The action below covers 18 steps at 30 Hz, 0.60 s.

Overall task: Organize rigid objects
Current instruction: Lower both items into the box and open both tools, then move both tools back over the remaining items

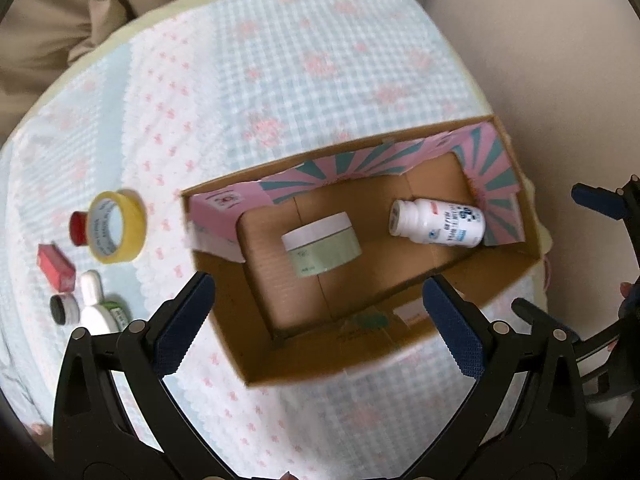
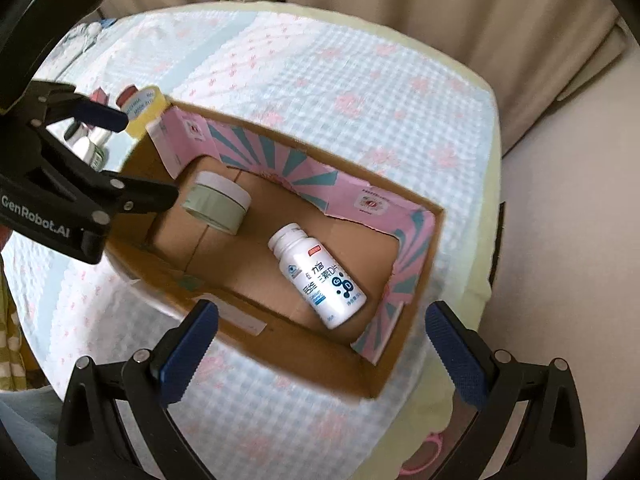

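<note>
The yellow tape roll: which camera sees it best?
The left wrist view: the yellow tape roll lies fully visible on the cloth, its hole and inner print showing. In the right wrist view it is small, partly hidden behind the left gripper.

Right gripper [image 2: 320,332] jaws spread wide, empty, above the near rim of the cardboard box [image 2: 400,372]. Ahead, inside: white bottle [image 2: 320,276] lying flat; green jar [image 2: 218,202] farther left. Left gripper [image 2: 148,156] far left, apparently open.
</note>
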Each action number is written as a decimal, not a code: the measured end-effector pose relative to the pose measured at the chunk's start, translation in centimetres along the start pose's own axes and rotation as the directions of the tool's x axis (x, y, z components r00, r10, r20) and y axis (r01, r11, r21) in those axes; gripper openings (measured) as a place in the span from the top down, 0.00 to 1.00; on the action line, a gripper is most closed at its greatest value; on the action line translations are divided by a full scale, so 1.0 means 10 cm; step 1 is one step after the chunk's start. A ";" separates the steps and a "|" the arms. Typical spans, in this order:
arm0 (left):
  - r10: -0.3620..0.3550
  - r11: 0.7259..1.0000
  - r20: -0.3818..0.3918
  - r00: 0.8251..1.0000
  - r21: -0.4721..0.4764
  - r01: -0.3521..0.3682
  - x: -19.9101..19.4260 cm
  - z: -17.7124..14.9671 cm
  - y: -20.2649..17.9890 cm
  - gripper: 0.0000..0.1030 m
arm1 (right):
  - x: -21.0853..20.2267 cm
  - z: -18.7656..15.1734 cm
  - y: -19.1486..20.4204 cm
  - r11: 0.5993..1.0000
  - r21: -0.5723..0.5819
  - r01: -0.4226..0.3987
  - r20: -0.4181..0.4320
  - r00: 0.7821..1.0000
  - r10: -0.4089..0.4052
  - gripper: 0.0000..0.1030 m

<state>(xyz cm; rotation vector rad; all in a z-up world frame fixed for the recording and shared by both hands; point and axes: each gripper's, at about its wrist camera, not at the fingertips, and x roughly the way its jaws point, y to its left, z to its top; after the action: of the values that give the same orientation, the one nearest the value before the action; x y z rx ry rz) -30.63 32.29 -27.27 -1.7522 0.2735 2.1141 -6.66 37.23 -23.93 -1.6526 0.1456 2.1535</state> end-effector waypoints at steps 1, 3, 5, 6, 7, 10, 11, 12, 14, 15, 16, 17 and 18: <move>-0.002 1.000 0.012 1.000 -0.004 0.002 -0.08 -0.04 0.01 0.00 | -0.09 -0.01 0.02 1.000 0.008 0.004 0.006 1.000 -0.004 0.00; -0.004 1.000 0.042 0.999 -0.013 0.005 -0.28 -0.11 0.05 0.00 | -0.27 -0.01 0.04 1.000 0.025 0.010 0.020 1.000 -0.010 0.00; -0.008 1.000 0.076 0.997 -0.024 0.009 -0.48 -0.18 0.11 0.00 | -0.48 0.01 0.07 0.999 0.033 0.023 0.038 0.999 -0.024 0.00; -0.007 0.999 0.097 0.995 -0.032 0.011 -0.61 -0.24 0.15 0.00 | -0.55 0.02 0.09 0.999 0.033 0.029 0.047 0.998 -0.031 0.00; -0.008 0.999 0.112 0.994 -0.039 0.012 -0.69 -0.27 0.18 0.00 | -0.64 0.03 0.13 0.999 0.034 0.039 0.057 0.998 -0.041 0.00; 0.004 0.997 0.172 0.985 -0.074 0.009 -1.04 -0.45 0.39 0.00 | -0.87 0.09 0.23 0.998 0.034 0.047 0.082 0.995 -0.049 0.00; 0.012 0.996 0.185 0.983 -0.088 0.004 -1.13 -0.50 0.46 0.00 | -0.95 0.12 0.27 0.998 0.038 0.040 0.089 0.995 -0.043 0.00; 0.016 0.995 0.195 0.981 -0.101 0.004 -1.21 -0.55 0.54 0.00 | -1.01 0.15 0.31 0.998 0.045 0.036 0.098 0.994 -0.040 0.00; 0.020 0.991 0.210 0.978 -0.136 0.009 -1.36 -0.66 0.72 0.00 | -1.12 0.21 0.39 0.998 0.059 0.027 0.112 0.993 -0.033 0.00; 0.068 0.964 0.221 0.973 -0.267 -0.007 -1.44 -0.75 0.84 0.00 | -1.17 0.25 0.45 0.998 0.067 0.022 0.119 0.992 -0.029 0.00; 0.082 0.955 0.220 0.972 -0.298 -0.013 -1.49 -0.81 0.93 0.00 | -1.22 0.28 0.50 0.997 0.072 0.016 0.125 0.992 -0.025 0.00; 0.095 0.945 0.220 0.971 -0.325 -0.018 -1.57 -0.90 1.07 0.00 | -1.27 0.31 0.57 0.997 0.078 0.010 0.135 0.991 -0.021 0.00; 0.103 0.940 0.224 0.969 -0.342 -0.021 -1.61 -0.96 1.17 0.00 | -1.33 0.35 0.65 0.997 0.083 0.006 0.148 0.989 -0.018 0.00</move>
<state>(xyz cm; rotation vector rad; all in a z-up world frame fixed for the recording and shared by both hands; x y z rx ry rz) -24.35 15.29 -14.57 -1.6530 -0.1101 2.5101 -9.65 28.99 -11.50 -1.4389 0.1774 2.2214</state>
